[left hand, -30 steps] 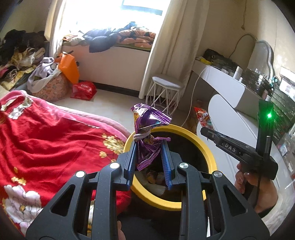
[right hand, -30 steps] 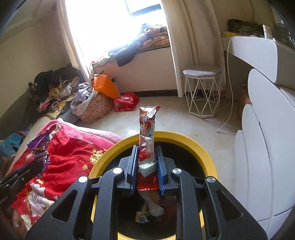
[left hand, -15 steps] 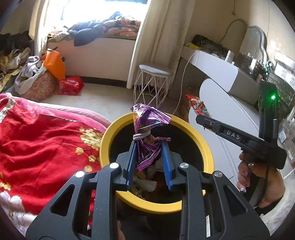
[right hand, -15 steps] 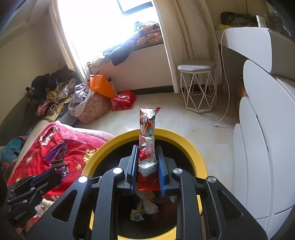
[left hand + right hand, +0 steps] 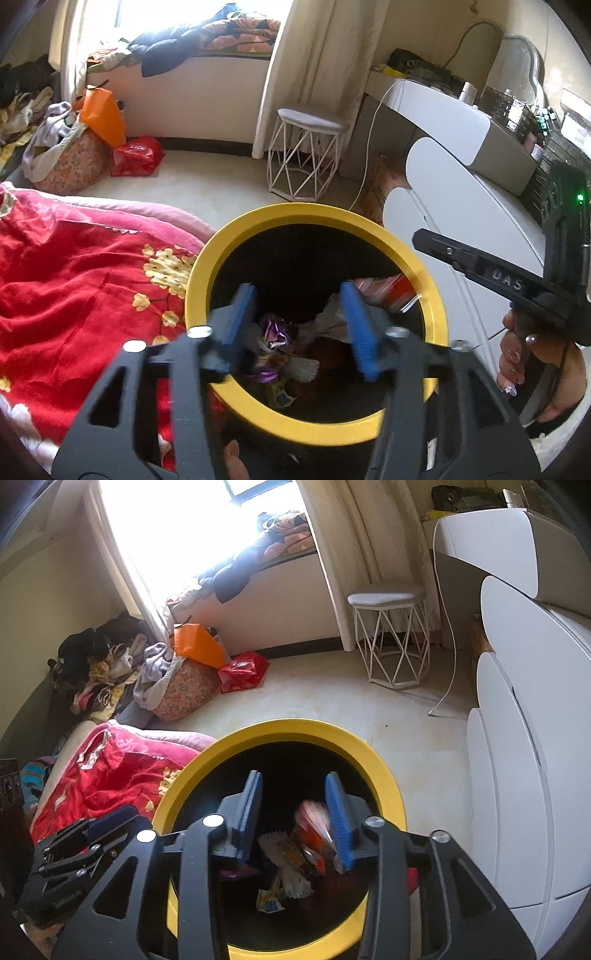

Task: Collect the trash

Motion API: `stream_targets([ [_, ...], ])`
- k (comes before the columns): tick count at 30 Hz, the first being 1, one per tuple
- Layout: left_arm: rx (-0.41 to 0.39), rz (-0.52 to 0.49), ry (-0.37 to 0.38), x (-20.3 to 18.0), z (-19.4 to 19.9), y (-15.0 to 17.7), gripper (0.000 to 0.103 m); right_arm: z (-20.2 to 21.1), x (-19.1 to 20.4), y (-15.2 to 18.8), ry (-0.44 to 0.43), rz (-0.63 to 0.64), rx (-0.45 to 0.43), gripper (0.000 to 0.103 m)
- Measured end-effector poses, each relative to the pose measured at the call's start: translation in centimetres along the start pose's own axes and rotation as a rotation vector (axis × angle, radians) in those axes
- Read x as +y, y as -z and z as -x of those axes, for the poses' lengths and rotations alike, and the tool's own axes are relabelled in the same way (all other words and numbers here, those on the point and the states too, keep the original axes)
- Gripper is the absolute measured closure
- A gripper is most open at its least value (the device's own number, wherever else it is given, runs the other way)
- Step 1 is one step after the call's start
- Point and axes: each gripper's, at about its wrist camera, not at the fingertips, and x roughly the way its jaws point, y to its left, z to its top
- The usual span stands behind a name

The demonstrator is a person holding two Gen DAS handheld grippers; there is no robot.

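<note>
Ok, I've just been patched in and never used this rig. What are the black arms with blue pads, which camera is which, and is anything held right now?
There is no robot here: a person holds a two-finger gripper in each hand, and a fisheye camera on each looks out along its fingers.

The left wrist view shows the left gripper in front; the black tool at its right edge is the other gripper, with the person's hand on it. The right wrist view shows the right gripper.

Both hang over a bin with a yellow rim, beside a bed with a red blanket. Both sets of jaws are opening. A purple wrapper lies among the trash in the bin, free of the left pads. A red wrapper is blurred beside the right gripper's right pad, apparently dropping, so nothing looks gripped.
</note>
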Motion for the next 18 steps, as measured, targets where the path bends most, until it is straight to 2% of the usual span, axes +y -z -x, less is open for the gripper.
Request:
stream_targets([
  [2,-0.001,0.006,-0.01,0.1,0.2,0.0,0.04,0.2,-0.1,0.0,0.003,-0.005,-0.004,0.057],
  [4,-0.003,0.014,-0.012,0.3,0.5,0.0,0.024,0.6,-0.2,0.1,0.007,-0.011,-0.011,0.049],
  [5,-0.007,0.016,-0.017,0.4,0.8,0.0,0.021,0.9,-0.2,0.2,0.009,-0.01,-0.014,0.048],
  [7,-0.014,0.02,-0.028,0.5,1.3,0.0,0.011,1.2,-0.2,0.1,0.015,-0.007,-0.019,0.039],
  [10,-0.031,0.031,-0.051,0.8,2.3,0.1,0.011,1.9,0.1,0.3,0.019,-0.003,-0.029,0.029],
  [18,-0.073,0.079,-0.131,2.4,6.1,0.6,0.011,3.7,2.5,0.8,0.022,0.065,-0.064,0.012],
])
